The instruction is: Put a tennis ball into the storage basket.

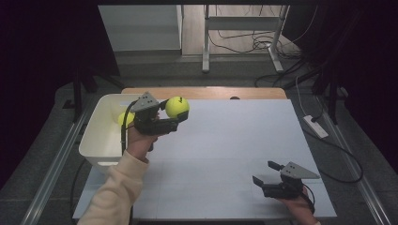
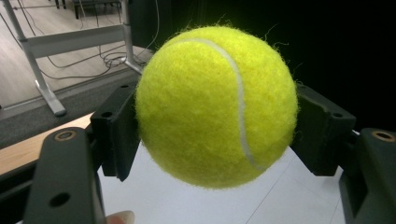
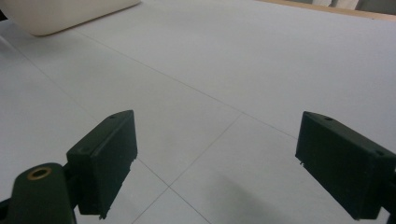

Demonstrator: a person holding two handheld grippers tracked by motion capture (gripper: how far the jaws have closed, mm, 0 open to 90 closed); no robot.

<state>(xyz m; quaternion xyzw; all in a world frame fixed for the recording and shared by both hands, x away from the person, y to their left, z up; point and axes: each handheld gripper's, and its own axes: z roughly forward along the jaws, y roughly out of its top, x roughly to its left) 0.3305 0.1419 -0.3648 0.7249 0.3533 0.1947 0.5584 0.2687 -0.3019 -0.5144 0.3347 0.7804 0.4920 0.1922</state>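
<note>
The left gripper (image 1: 176, 117) is up above the table's left side with a tennis ball (image 1: 177, 107) pinched between its jaws, one pad pressed on each flank of the ball. It's a sphere, so no long axis to report. In the left gripper view the ball (image 2: 217, 105) sits squarely between the two fingers (image 2: 116, 130), and its white seam curves from upper left down to lower right; no brand or lettering reads on the felt (only fuzz and seam). That close view also catches a fingertip (image 2: 119, 217) of the person's hand at the bottom edge.

The high view adds more: a white bin (image 1: 96, 140) just behind and beside the left hand (image 1: 138, 140), with a second yellow ball (image 1: 125, 118) inside it, partly hidden by the gripper.

Over at the near right, the right gripper (image 1: 268, 172) hangs low over the white table (image 1: 225, 140), jaws spread wide with nothing between them. In the right gripper view the fingers (image 3: 105, 158) frame bare tabletop, and the bin's corner (image 3: 60, 16) sits far beyond them.
</note>
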